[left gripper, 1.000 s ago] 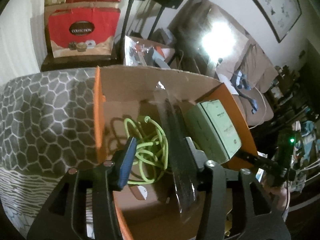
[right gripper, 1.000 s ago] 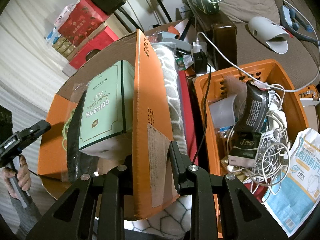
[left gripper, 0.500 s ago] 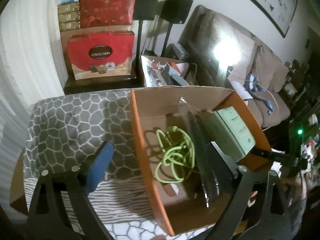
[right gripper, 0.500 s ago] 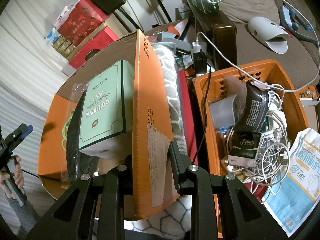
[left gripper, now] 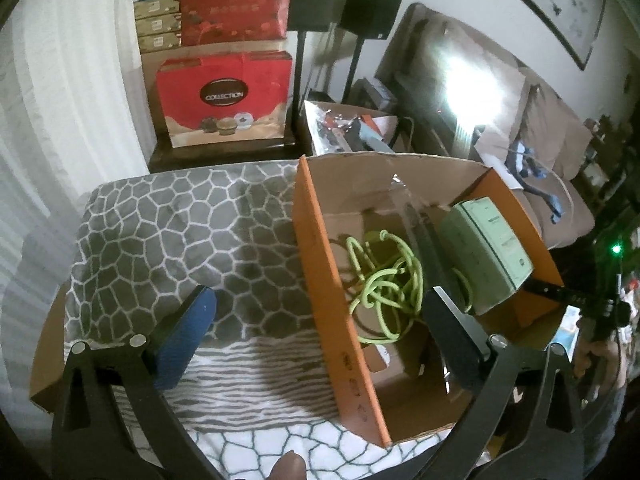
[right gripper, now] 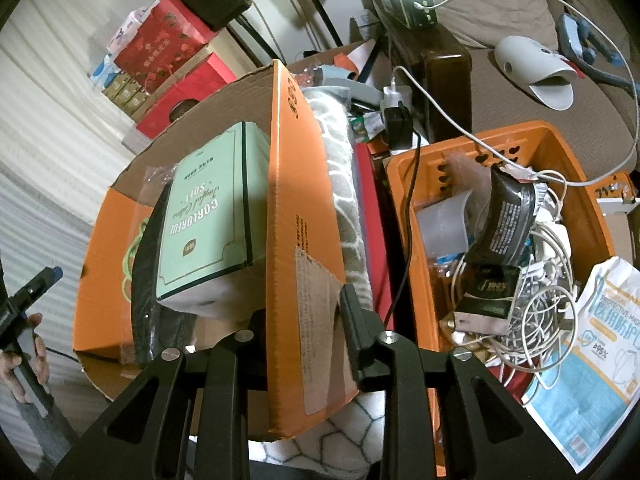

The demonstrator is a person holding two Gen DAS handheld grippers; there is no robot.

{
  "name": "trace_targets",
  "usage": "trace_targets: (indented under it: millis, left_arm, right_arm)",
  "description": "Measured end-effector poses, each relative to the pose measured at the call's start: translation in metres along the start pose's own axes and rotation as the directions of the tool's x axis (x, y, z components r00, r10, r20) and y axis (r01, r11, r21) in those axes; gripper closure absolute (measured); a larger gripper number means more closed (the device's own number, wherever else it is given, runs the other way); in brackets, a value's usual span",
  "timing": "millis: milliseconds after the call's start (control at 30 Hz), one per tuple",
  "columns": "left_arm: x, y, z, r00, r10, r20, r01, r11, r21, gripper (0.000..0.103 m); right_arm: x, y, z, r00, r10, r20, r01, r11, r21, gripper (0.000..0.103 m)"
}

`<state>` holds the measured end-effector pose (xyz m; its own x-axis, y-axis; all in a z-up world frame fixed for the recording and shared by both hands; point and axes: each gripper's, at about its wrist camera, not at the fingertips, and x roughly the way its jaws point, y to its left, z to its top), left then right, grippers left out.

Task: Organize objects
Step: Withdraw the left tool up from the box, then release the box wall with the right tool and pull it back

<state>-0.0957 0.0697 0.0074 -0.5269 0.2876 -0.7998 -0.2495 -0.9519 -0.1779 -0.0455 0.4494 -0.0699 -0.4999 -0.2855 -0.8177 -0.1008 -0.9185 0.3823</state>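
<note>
blanket (left gripper: 168, 240) with a grey honeycomb pattern fills the left of our left wrist view, and our left gripper (left gripper: 320, 312) hangs above it with its blue-padded fingers (left gripper: 184, 336) spread wide, grasping nothing. just right of that, the orange cardboard box (left gripper: 332, 292) sits on the blanket with its near wall running between our fingers. inside it lies a tangled green cable (left gripper: 384, 280), then a dark flat item in clear wrap (left gripper: 430, 248), then a mint green carton (left gripper: 488, 252) leaning against the box's right wall. in our right wrist view, the right gripper (right gripper: 306, 316) is clamped on that right wall of the box (right gripper: 292, 216), one finger inside and one outside. the mint carton (right gripper: 212, 216) stands just left of the wall. further right, an orange plastic basket (right gripper: 404, 216) holds white cables (right gripper: 536, 304), a black packet (right gripper: 508, 216) and more clutter, with a face mask pack (right gripper: 592, 352) at its right edge
</note>
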Motion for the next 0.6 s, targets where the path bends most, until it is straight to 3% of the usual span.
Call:
trace_targets:
  millis: [300, 600]
  left_arm:
    - [-0.014, 0.009, -0.009, 0.998, 0.039, 0.039, -0.039, 0.999, -0.007, 0.000]
    - [-0.031, 0.014, -0.023, 0.993, 0.088, 0.082, -0.088, 0.996, -0.007, 0.000]
  right_arm:
    - [-0.024, 0.009, -0.001, 0.987, -0.147, 0.070, 0.149, 0.988, -0.028, 0.034]
    - [-0.066, 0.050, -0.008, 0.959, -0.211, 0.189, 0.231, 0.969, -0.092, 0.021]
